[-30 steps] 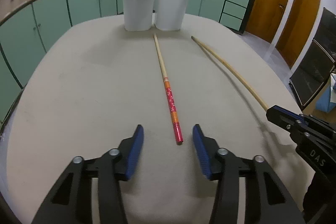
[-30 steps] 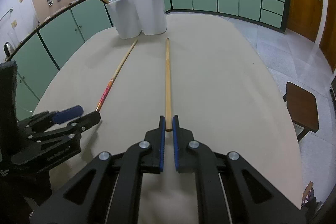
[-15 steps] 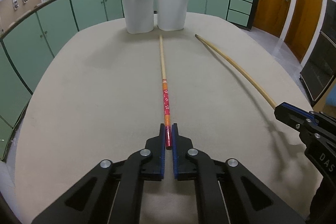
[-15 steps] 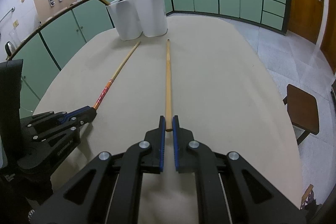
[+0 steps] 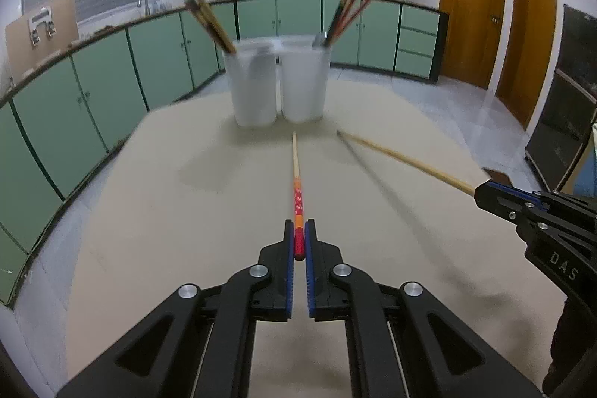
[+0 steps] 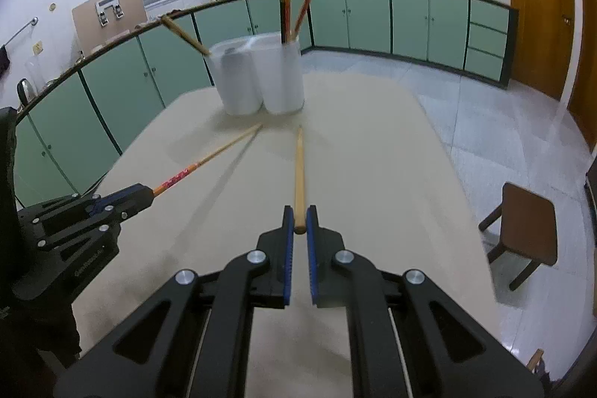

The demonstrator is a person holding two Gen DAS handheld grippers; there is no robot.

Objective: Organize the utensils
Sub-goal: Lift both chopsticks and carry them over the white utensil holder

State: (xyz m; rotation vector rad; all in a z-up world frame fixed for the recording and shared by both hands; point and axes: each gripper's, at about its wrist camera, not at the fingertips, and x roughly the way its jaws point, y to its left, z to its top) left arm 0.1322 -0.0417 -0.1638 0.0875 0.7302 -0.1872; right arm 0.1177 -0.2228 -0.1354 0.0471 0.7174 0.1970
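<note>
Red-patterned chopstick (image 5: 297, 200) with orange bands and a plain wood tip is pinched at its red butt end between the blue pads of the left gripper (image 5: 298, 241), jaws clamped on it; it is lifted off the beige table (image 5: 168, 211), tip pointing toward the two white holders, shadow on the surface beneath. Plain wooden chopstick (image 6: 299, 174) is clamped the same way at its thick end by the right gripper (image 6: 299, 226), also raised, tip toward the holders, shadow beside it. The two sticks converge slightly at the tips but stay apart. Left white holder (image 5: 255, 82) has brown/wood chopsticks (image 5: 209, 21) leaning left; right white holder (image 5: 303, 79), touching it, has red and dark chopsticks (image 5: 347, 10) leaning right. Both holders stand upright at the far end of the table; motion blur softens them. Green cabinets (image 5: 112, 77) curve around the room, wooden doors (image 5: 470, 13) on the right, brown stool (image 6: 524, 230) on the tiled floor right of the table.
</note>
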